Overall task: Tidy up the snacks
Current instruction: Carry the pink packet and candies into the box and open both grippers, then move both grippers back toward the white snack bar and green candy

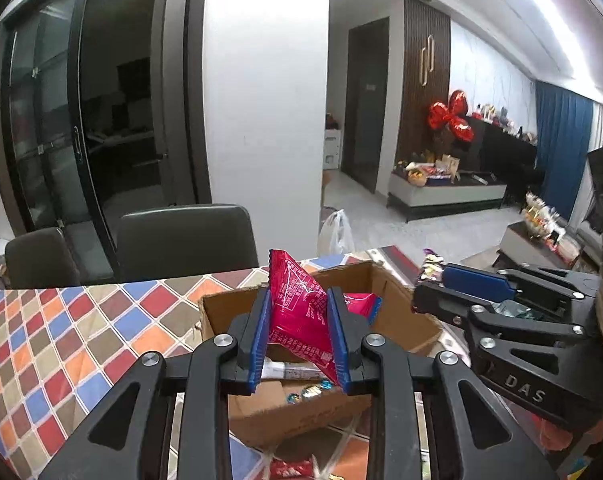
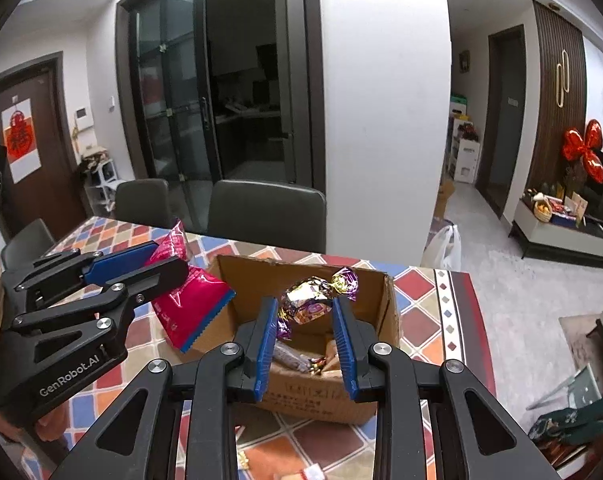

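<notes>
Our right gripper [image 2: 305,320] pinches a foil-wrapped candy [image 2: 307,300] above the open cardboard box [image 2: 381,312] — left gripper [image 2: 169,264] holds a red packet [image 2: 189,300] beside it

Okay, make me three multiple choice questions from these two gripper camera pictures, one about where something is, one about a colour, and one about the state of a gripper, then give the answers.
1. Where does the cardboard box stand?
A. on the checkered tablecloth
B. on a chair
C. on the floor

2. What colour is the snack packet in the left gripper?
A. green
B. pink-red
C. white

3. What is the right gripper doing?
A. open, holding nothing
B. shut on a foil-wrapped candy
C. shut on a pen

Answers: 1 A, the patterned cloth surrounds the box. 2 B, the packet between the blue pads is pink-red. 3 B, the shiny wrapper sits clamped between its pads.
</notes>
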`<state>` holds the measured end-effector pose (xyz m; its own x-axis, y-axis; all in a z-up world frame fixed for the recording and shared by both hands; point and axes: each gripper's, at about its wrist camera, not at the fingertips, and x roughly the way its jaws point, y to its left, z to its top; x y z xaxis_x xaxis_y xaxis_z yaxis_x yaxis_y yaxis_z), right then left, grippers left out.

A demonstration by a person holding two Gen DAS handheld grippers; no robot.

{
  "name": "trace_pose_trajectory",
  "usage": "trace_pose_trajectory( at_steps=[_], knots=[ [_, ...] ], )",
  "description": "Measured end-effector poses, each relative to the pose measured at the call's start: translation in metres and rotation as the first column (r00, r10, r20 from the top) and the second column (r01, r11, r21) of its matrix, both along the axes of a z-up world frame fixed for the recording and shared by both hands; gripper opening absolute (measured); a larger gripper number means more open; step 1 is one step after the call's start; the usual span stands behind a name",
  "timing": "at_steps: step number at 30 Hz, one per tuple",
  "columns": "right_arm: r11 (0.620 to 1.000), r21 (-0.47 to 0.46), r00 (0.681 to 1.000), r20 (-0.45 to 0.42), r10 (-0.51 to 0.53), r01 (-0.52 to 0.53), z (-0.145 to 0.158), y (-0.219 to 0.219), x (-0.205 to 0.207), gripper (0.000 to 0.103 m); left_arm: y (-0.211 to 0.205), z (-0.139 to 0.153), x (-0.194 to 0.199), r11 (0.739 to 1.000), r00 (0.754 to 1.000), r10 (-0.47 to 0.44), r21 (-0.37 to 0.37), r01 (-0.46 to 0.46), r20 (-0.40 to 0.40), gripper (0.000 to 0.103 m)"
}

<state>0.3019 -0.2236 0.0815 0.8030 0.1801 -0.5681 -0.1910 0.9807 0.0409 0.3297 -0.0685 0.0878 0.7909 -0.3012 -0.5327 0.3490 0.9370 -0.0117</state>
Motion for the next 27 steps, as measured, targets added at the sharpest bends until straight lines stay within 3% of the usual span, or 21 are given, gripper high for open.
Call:
trace_pose_trajectory(
  at_steps=[3,4,5,7,19,27],
  knots=[
    [1.0,0.001,0.999,-0.019,-0.028,0.028,-0.004,-0.003,0.013,0.03,-0.005,-0.002,0.012,0.999,0.999,0.034,0.042,-0.034,0.0,0.042],
    [0.999,-0.004,0.999,-0.023,-0.044,0.044,-0.005,-0.005,0.017,0.032,-0.006,-0.001,0.014,0.997,0.999,0.048,0.058,-0.048,0.005,0.053],
    [0.998,-0.012,0.998,-0.027,-0.056,0.055,-0.005,-0.007,0.019,0.042,-0.006,-0.002,0.013,0.996,0.998,0.057,0.065,-0.057,0.009,0.058],
    [0.996,-0.027,0.997,-0.016,-0.081,0.081,-0.006,-0.009,0.017,0.051,-0.005,-0.001,0.006,0.996,0.998,0.059,0.062,-0.06,0.017,0.058],
    [0.993,-0.011,0.993,0.031,-0.118,0.118,-0.01,-0.018,-0.044,0.051,-0.005,-0.01,-0.065,0.996,0.996,-0.026,0.087,0.019,0.084,0.058],
    [0.984,0.02,0.984,0.035,-0.176,0.175,-0.028,-0.027,-0.085,0.051,-0.004,-0.029,-0.114,0.985,0.986,-0.053,0.172,0.026,0.156,0.058]
  ],
)
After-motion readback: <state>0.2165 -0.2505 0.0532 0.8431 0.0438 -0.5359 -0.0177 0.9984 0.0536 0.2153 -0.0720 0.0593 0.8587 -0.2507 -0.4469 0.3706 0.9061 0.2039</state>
